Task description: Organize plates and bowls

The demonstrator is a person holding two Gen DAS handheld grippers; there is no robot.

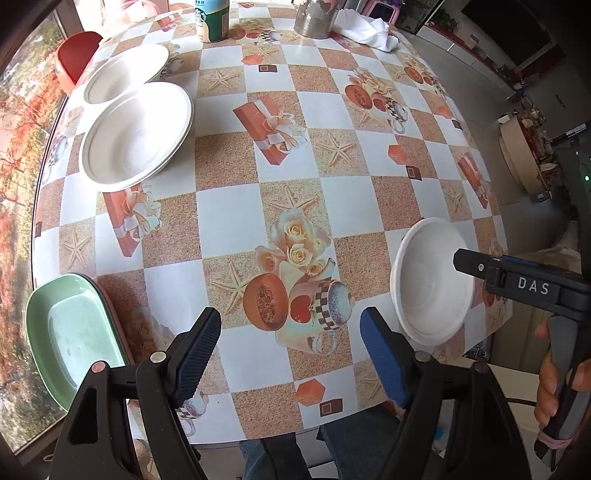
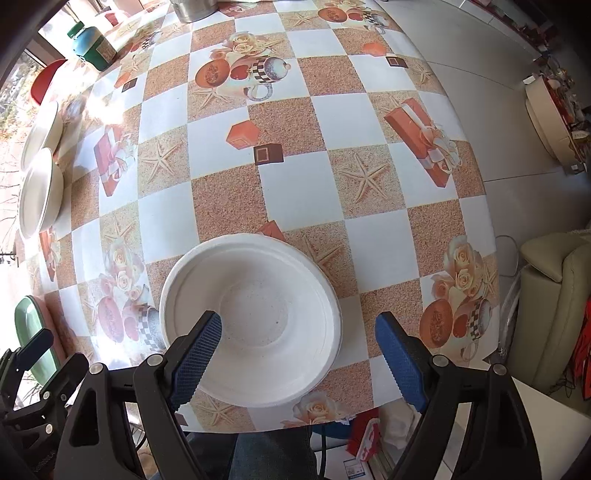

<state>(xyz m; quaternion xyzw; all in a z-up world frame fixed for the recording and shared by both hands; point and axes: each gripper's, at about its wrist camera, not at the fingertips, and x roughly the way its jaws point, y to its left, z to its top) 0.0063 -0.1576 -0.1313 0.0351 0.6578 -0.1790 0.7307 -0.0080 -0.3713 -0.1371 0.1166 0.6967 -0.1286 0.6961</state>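
Note:
A white bowl (image 2: 255, 317) sits near the table's front edge; it also shows in the left wrist view (image 1: 428, 284) at the right. My right gripper (image 2: 299, 354) is open, one finger over the bowl's inside and one outside its right rim. My left gripper (image 1: 291, 350) is open and empty above the tablecloth. A green oval plate (image 1: 70, 336) on a pink one lies at the front left. Two white bowls (image 1: 136, 133) (image 1: 122, 74) sit at the far left, also seen in the right wrist view (image 2: 37, 192).
A patterned tablecloth (image 1: 288, 155) covers the table. A Starbucks can (image 1: 212, 18), a metal pot (image 1: 314, 18) and a white cloth (image 1: 369, 27) stand at the far edge. A red chair (image 1: 74, 51) is at the left, a sofa (image 2: 554, 310) on the right.

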